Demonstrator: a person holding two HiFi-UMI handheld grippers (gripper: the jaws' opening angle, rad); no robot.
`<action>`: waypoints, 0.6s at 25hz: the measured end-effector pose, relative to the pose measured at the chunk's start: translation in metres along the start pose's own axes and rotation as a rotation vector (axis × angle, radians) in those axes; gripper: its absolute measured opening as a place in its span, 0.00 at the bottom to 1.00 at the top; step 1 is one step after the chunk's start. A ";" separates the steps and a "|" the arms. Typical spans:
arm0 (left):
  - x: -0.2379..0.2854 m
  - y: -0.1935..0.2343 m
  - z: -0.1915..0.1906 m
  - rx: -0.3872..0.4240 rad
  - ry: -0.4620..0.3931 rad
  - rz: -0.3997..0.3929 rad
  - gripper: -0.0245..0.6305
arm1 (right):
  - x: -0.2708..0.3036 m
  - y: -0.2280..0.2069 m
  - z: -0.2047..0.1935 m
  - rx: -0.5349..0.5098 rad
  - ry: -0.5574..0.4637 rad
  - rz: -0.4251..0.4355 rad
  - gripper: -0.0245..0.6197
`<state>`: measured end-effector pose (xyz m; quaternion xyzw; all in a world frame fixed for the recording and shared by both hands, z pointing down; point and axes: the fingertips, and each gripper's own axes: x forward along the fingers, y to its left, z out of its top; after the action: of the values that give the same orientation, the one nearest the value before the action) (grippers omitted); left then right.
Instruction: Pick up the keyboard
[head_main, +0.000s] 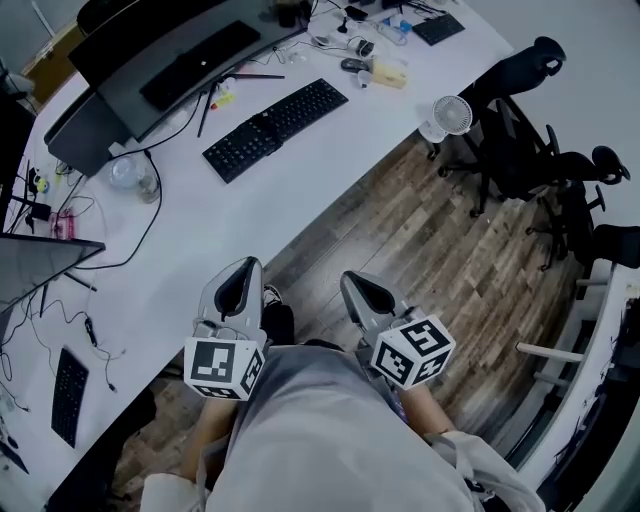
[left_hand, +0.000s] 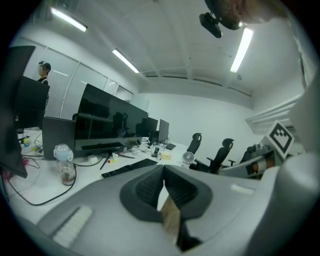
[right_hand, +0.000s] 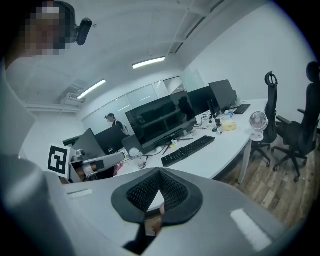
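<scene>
The black keyboard (head_main: 275, 128) lies slanted on the white desk (head_main: 200, 250), in front of a curved monitor. It also shows far ahead in the left gripper view as the keyboard (left_hand: 129, 168), and in the right gripper view as the keyboard (right_hand: 188, 150). Both grippers are held close to my body, well short of it. My left gripper (head_main: 243, 268) hangs at the desk's near edge, my right gripper (head_main: 358, 283) over the wooden floor. Each has its jaws together with nothing between them, as seen at the left gripper (left_hand: 163, 170) and the right gripper (right_hand: 159, 172).
A curved monitor (head_main: 170, 70) and a clear bottle (head_main: 135, 175) stand behind and left of the keyboard, with cables around. A small white fan (head_main: 452, 115) sits at the desk's right end. Black office chairs (head_main: 520, 140) stand on the floor at right. Another keyboard (head_main: 68, 395) lies at far left.
</scene>
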<state>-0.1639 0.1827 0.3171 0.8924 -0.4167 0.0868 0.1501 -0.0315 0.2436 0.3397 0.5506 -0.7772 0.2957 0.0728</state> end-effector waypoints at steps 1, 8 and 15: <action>0.003 0.006 0.004 -0.002 -0.005 0.003 0.04 | 0.007 0.001 0.004 -0.005 0.000 0.002 0.03; 0.011 0.045 0.012 -0.032 -0.014 0.014 0.04 | 0.043 0.008 0.021 -0.010 0.007 0.004 0.03; 0.015 0.061 0.002 -0.066 -0.002 0.006 0.04 | 0.056 0.007 0.018 0.031 0.021 -0.016 0.04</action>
<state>-0.2016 0.1342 0.3311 0.8858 -0.4219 0.0726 0.1789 -0.0552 0.1904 0.3469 0.5547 -0.7674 0.3129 0.0745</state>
